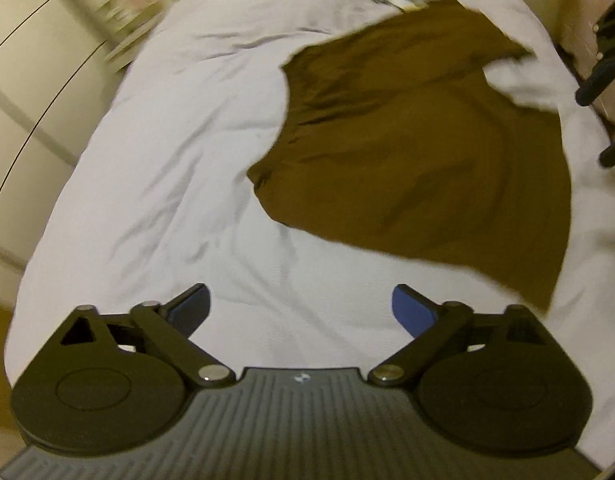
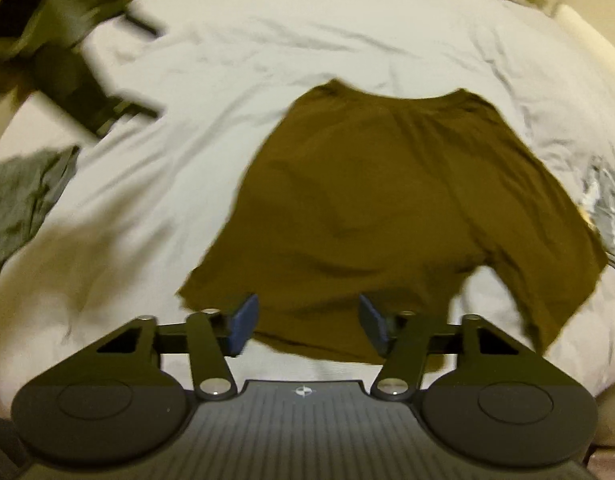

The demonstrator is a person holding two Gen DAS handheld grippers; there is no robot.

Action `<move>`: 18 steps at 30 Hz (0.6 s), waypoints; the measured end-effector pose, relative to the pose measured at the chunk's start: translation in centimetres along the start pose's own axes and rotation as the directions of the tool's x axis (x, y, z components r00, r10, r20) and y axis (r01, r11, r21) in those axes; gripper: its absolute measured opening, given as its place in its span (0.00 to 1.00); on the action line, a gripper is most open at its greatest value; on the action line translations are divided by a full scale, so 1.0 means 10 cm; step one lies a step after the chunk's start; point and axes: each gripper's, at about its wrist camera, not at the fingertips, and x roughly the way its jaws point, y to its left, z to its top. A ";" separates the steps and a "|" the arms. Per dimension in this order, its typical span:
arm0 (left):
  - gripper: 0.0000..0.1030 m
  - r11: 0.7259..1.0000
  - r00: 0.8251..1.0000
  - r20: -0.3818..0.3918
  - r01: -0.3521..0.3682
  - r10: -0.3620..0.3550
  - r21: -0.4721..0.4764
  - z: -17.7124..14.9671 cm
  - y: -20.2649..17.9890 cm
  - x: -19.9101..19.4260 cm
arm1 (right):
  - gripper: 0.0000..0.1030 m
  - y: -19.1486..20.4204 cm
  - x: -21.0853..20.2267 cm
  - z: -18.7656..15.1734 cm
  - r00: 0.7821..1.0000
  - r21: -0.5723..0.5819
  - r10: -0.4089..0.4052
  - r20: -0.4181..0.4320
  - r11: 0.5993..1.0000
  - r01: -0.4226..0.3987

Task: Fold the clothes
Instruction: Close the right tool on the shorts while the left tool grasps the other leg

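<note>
Brown shorts (image 2: 387,208) are lying flat on the white bed (image 2: 267,52), not folded yet. Right gripper (image 2: 305,326) is hovering over their near edge, jaws spread, holding nothing. Left gripper (image 1: 301,312) is waiting beside them, jaws spread wide too.

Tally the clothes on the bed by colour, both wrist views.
Olive-brown: 1, the shorts, spread flat.
Dark grey: 1, the crumpled garment at the left edge of the right wrist view.
Grey-and-white patterned: 1, the patterned piece beside the shorts; too blurred to name.
Total: 3
</note>
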 end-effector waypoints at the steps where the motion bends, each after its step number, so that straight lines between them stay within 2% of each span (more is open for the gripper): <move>1: 0.86 0.999 1.000 0.001 0.004 -0.004 0.042 -0.04 0.02 0.08 | 0.44 0.12 0.07 -0.01 1.000 -0.019 0.006 -0.006 1.000 -0.006; 3: 0.85 0.995 1.000 0.005 0.019 -0.020 0.096 -0.12 0.06 0.23 | 0.41 0.35 0.21 -0.03 1.000 -0.051 0.015 -0.010 0.999 -0.016; 8: 0.85 0.985 0.998 0.000 0.069 -0.070 0.158 -0.25 0.06 0.53 | 0.40 0.83 0.59 -0.01 1.000 -0.090 0.029 -0.009 0.995 -0.030; 12: 0.86 0.975 0.995 0.005 0.101 -0.104 0.198 -0.30 -0.01 0.64 | 0.40 1.04 0.96 0.04 0.999 -0.092 -0.015 -0.044 0.996 0.011; 14: 0.86 0.970 0.993 0.004 0.113 -0.117 0.216 -0.33 -0.03 0.69 | 0.39 1.11 1.09 0.03 0.995 -0.139 -0.074 -0.060 0.988 0.065; 16: 0.86 0.961 0.992 0.003 0.118 -0.123 0.250 -0.35 -0.04 0.76 | 0.20 1.10 1.12 0.02 0.990 -0.164 -0.124 -0.063 0.980 0.112; 18: 0.86 0.949 0.992 0.008 0.119 -0.127 0.293 -0.35 -0.05 0.84 | 0.02 1.04 1.06 0.04 0.989 -0.161 -0.132 -0.062 0.980 0.120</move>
